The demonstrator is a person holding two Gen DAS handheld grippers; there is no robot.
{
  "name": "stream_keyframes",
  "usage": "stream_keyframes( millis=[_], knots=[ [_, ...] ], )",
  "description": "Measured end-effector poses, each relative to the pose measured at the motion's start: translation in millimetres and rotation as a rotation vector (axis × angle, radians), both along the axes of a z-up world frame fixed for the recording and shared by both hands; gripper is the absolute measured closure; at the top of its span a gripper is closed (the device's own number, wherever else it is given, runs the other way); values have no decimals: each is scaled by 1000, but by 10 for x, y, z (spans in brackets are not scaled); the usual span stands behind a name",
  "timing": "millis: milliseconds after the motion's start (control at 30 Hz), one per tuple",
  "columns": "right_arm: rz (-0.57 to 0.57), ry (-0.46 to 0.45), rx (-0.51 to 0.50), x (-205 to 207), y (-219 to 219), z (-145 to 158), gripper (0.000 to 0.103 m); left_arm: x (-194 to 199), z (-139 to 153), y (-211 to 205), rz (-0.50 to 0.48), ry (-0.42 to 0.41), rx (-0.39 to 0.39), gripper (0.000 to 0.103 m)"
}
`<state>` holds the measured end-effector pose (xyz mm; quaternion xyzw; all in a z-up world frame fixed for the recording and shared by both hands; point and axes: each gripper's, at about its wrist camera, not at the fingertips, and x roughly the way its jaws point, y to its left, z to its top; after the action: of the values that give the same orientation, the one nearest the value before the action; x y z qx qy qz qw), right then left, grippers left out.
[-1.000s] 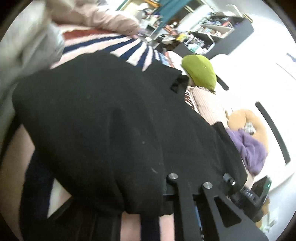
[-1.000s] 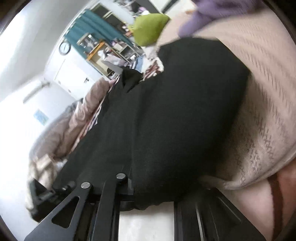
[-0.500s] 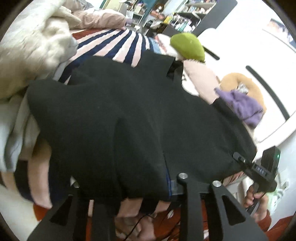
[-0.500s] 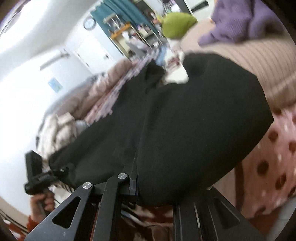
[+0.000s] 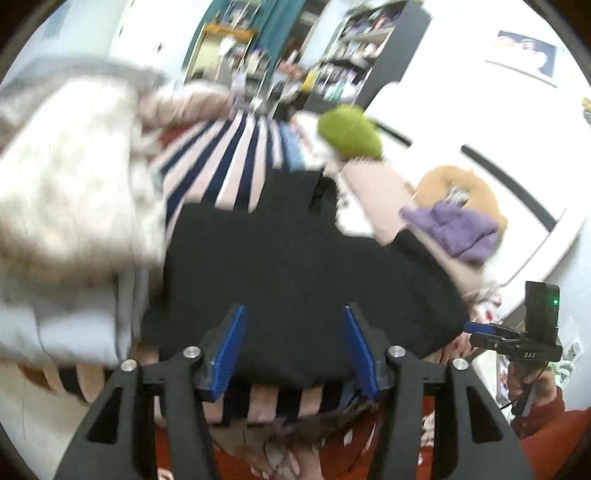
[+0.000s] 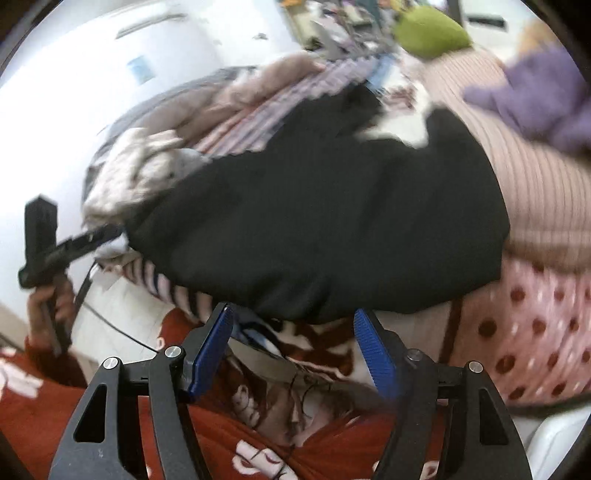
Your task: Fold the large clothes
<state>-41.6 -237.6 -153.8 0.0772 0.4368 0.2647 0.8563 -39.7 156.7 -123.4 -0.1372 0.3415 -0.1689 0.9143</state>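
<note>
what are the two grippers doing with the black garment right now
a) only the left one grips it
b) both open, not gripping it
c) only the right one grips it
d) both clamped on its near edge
b: the left gripper and the right gripper both show blue pads spread wide apart, with the black garment lying flat on the pile beyond them, not pinched by either.

White walls [image 5: 461,74] all round, crowded dark shelves [image 5: 347,62] at the back beside a teal curtain [image 5: 275,26], a picture [image 5: 526,51] hung right.

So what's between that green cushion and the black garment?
In the left wrist view, the striped blanket and a pale pink folded knit lie between the green cushion and the black garment.
</note>
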Motion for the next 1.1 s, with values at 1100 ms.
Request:
stream_keyframes(
  millis=[1100],
  knots=[
    [-291,107,-20,4628,281,-997,9,3569,-352,-329,64,27,102,9]
  ],
)
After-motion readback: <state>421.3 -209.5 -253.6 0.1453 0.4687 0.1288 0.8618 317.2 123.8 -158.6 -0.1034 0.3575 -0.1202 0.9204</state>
